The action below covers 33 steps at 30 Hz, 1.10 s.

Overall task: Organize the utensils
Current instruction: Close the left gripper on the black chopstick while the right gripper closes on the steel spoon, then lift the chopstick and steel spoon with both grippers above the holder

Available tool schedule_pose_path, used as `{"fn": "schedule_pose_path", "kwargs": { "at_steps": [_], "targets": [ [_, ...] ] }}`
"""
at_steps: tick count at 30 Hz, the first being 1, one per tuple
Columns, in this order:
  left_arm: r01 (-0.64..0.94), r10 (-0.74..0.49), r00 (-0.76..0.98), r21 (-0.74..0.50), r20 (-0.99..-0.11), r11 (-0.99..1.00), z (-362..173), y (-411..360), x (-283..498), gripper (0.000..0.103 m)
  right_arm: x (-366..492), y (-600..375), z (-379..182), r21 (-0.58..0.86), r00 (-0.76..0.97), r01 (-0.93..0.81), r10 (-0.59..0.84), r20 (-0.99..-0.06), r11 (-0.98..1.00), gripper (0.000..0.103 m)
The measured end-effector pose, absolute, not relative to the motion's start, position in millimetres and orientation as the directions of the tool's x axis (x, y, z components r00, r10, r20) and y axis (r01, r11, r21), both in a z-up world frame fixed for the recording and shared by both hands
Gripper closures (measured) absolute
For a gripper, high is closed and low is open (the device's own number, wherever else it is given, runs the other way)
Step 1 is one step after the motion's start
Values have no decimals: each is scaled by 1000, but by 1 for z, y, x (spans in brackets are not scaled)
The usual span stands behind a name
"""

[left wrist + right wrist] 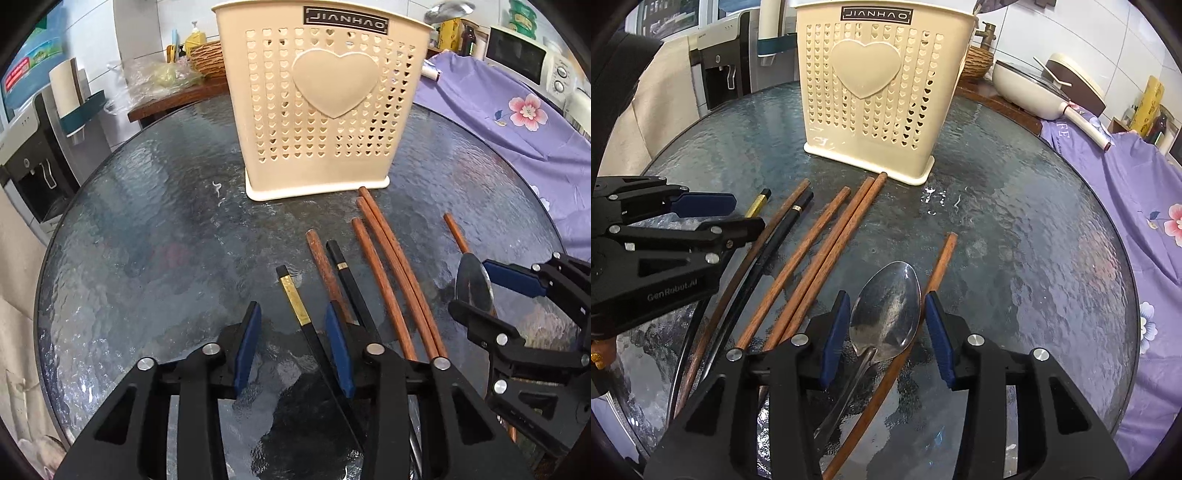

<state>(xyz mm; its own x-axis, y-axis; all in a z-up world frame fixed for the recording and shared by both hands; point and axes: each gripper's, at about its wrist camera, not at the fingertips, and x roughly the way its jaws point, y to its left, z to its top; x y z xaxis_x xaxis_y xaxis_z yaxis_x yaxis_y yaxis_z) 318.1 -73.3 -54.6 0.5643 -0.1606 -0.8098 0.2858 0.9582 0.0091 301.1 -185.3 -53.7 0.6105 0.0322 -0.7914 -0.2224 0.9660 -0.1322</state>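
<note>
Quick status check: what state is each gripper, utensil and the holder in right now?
left gripper: open, straddling black chopstick
right gripper: open around spoon
spoon: flat on table, ungrasped
wooden chopsticks: lying loose
holder: upright
</note>
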Motion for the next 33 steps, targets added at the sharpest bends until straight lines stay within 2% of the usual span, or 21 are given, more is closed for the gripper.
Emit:
{"fn": "schedule_pose_path", "kwargs": {
  "at_steps": [5,7,19,33],
  "targets": [
    [275,-154,564,9,-811,961,-54,-71,324,83,301,-182,-54,-143,614,-219,22,-789,965,64],
    [259,-152,566,0,-810,966,-54,-68,327,91,302,-182,-54,-135,614,-215,26,-789,967,64],
    [220,-209,567,-98,-797,971,-50,-50,332,96,301,-191,-42,-64,648,-209,89,-756,976,65],
    [239,-290,640,-175,-712,955,-1,-39,310,96,283,-200,0,10,726,-229,177,-665,973,65]
  ]
}}
